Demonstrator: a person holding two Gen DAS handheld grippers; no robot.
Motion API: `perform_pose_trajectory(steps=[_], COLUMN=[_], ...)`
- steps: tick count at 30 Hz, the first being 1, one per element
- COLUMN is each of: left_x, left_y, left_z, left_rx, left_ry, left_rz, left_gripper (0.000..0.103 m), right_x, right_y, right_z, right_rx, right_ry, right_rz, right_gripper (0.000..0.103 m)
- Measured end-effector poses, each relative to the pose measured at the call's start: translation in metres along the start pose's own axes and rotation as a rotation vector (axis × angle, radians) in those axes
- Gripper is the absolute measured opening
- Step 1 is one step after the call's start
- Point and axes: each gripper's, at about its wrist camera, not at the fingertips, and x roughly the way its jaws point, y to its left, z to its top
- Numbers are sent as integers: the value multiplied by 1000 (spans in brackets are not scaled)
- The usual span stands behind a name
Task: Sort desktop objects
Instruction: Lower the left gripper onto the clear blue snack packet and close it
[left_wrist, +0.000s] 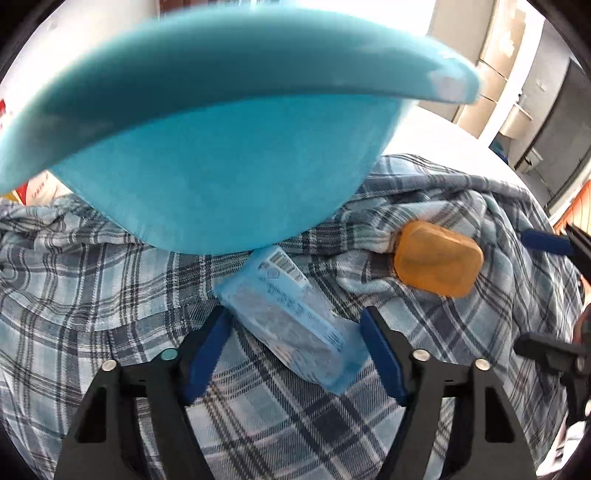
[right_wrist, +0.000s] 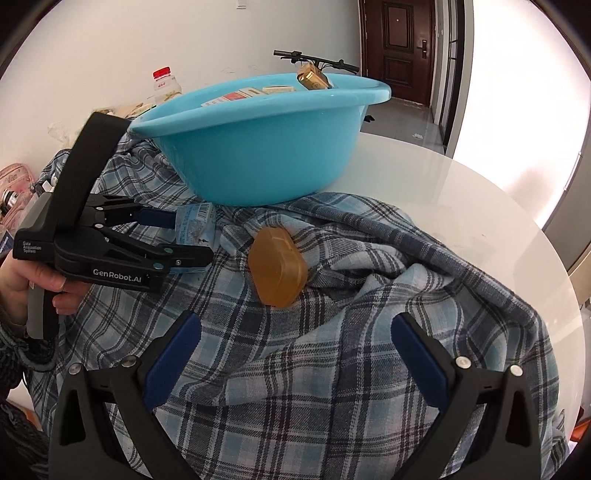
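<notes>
A blue basin (right_wrist: 266, 147) stands on a plaid shirt (right_wrist: 332, 369) on a white round table; it holds several small boxes and a brass padlock (right_wrist: 313, 79). It fills the top of the left wrist view (left_wrist: 207, 147). A light blue tissue pack (left_wrist: 291, 317) lies on the shirt between the fingers of my open left gripper (left_wrist: 295, 350), untouched. The pack (right_wrist: 194, 221) and left gripper (right_wrist: 184, 236) also show in the right wrist view. An orange translucent case (right_wrist: 277, 271) lies ahead of my open, empty right gripper (right_wrist: 295, 354). The case also shows at the right of the left wrist view (left_wrist: 437, 264).
The white table (right_wrist: 461, 206) is bare at the right. A red-capped bottle (right_wrist: 164, 85), bags and a pink pouch (right_wrist: 13, 192) sit at the back left. A bicycle handlebar (right_wrist: 317, 61) and a dark door (right_wrist: 402, 48) are behind the basin.
</notes>
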Motion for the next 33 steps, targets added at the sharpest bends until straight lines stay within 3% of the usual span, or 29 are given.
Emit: perform_pose_trajectory(steps=[2, 4, 7, 8, 14, 19, 21, 23, 26, 33], left_x=[-6, -13, -25, -30, -52, -77, -71, -70, -70, -48], left_y=[-3, -5, -2, -1, 5, 16, 12, 8, 9, 6], left_z=[-2, -4, -8, -9, -27, -52, -52, -53, -53, -41], left_rx=[29, 50, 43, 44, 48, 49, 38, 25, 3, -14], left_ry=[-12, -14, -14, -12, -14, -8, -9, -36, -65, -47], left_rz=[-2, -18, -60, -68, -74, -64, -46, -51, -59, -58], left_gripper=[51, 44, 42, 33, 25, 24, 28, 52, 74, 77], right_x=[0, -1, -3, -4, -11, -16, -17, -16, -16, -24], right_y=[1, 3, 6, 8, 18, 24, 26, 28, 30, 27], right_z=[0, 1, 2, 2, -1, -4, -5, -6, -7, -14], right_rx=[5, 10, 20, 22, 15, 8, 8, 10, 15, 25], right_ry=[1, 2, 3, 2, -2, -3, -5, -5, -6, -12], right_rz=[5, 16, 35, 40, 50, 53, 56, 61, 70, 61], right_gripper=[102, 102, 102, 102, 102, 102, 102, 102, 102, 102])
